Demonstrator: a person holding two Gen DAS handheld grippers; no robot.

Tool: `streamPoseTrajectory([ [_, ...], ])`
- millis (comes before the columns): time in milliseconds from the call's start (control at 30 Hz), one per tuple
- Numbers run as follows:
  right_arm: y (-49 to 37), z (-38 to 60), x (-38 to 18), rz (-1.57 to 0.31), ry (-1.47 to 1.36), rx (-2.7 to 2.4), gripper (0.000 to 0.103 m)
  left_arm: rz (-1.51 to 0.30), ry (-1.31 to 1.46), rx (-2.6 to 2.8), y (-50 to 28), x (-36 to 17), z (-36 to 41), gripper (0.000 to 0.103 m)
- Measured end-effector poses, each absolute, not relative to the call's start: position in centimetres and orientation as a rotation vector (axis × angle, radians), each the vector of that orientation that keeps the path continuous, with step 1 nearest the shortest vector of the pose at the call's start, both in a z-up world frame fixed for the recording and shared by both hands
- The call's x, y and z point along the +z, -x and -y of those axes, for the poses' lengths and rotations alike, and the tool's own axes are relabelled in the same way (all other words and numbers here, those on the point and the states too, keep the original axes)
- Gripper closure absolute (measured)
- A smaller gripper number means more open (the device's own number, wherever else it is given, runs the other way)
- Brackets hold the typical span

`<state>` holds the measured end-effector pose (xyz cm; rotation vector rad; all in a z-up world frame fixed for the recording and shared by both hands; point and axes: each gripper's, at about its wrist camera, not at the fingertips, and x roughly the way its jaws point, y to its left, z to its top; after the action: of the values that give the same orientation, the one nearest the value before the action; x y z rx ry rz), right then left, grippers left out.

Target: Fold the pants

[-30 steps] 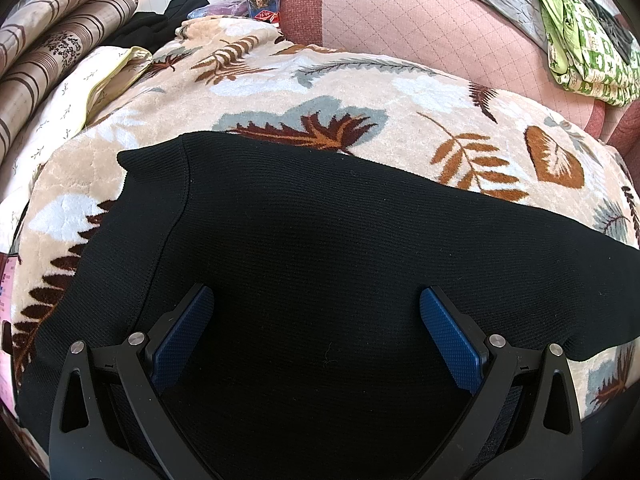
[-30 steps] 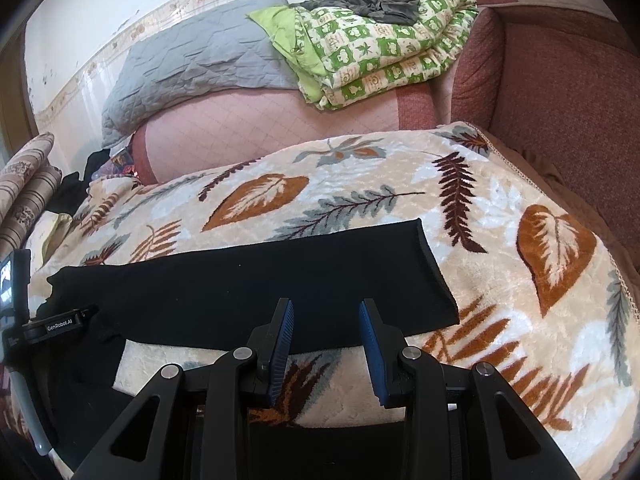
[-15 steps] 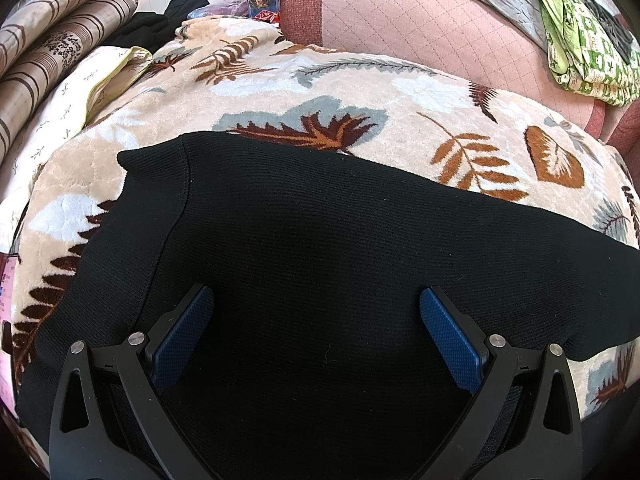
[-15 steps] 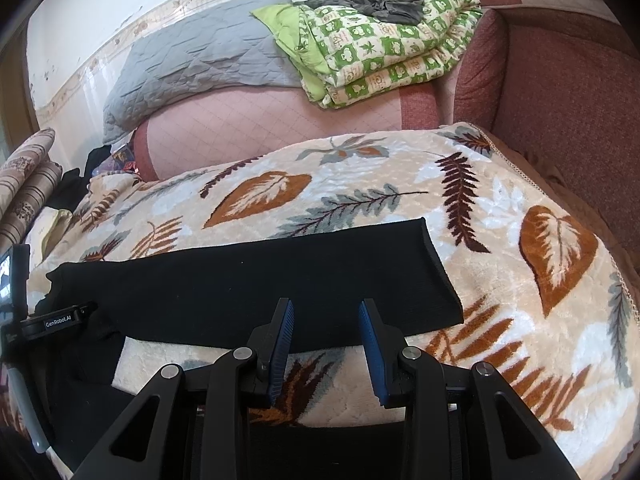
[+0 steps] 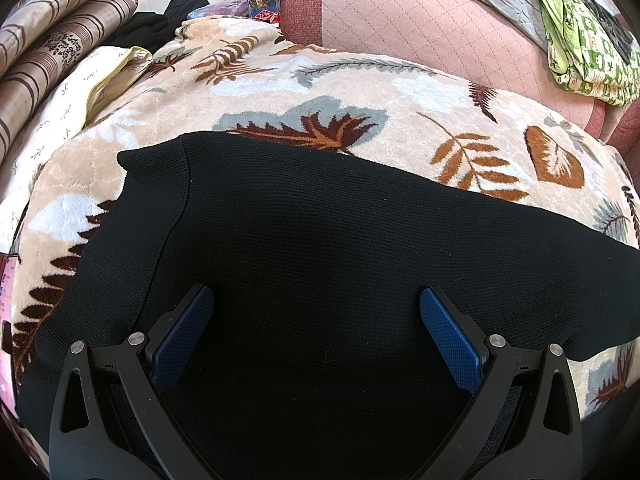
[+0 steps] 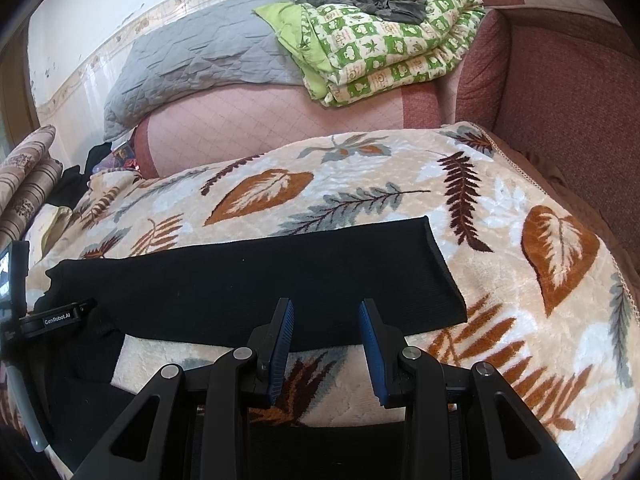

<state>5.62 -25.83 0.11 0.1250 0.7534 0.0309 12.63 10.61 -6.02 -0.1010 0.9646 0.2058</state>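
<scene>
On the bed: black pants [image 6: 248,280] lie spread across a cream leaf-print blanket [image 6: 360,184], one leg stretched flat toward the right, its hem end [image 6: 444,272] resting beside a dark brown fern leaf in the print.
Pants, left wrist view: the black ribbed fabric [image 5: 320,260] fills the near half of the picture, with a seam running down its left side and its far-left corner ending in a small point on the blanket [image 5: 280,92].
Left gripper [image 5: 316,320]: jaws spread wide, blue pads [image 5: 184,332] well apart and right over the black fabric, nothing pinched between them; whether the tips touch the cloth I cannot tell.
Right gripper [image 6: 326,340]: jaws parted with a modest gap, blue pads [image 6: 282,344] holding nothing, placed at the near edge of the outstretched leg, with blanket showing in the gap between the fingers.
Second leg: more black fabric runs along the near edge under the right gripper, a strip of blanket showing between it and the far leg.
Far side: a pink quilted cushion [image 6: 280,124] with a grey quilt [image 6: 200,56] and a folded green-patterned quilt [image 6: 388,44] on top.
Right side: a dark red upholstered armrest [image 6: 560,92].
Far left: striped brown bolsters [image 5: 60,40] and a dark garment [image 5: 160,24] beside them.
Left edge, right wrist view: the black body of the left-hand device, labelled GenRobot.AI [image 6: 56,318], over the pants.
</scene>
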Motion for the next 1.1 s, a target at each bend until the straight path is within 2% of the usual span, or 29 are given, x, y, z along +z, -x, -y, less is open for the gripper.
streamPoseTrajectory([
  [1100, -5.63, 25.37, 0.16, -0.751, -0.126, 0.03, 0.071, -0.965, 0.101, 0.206, -12.63, -6.02, -10.6, 0.0],
])
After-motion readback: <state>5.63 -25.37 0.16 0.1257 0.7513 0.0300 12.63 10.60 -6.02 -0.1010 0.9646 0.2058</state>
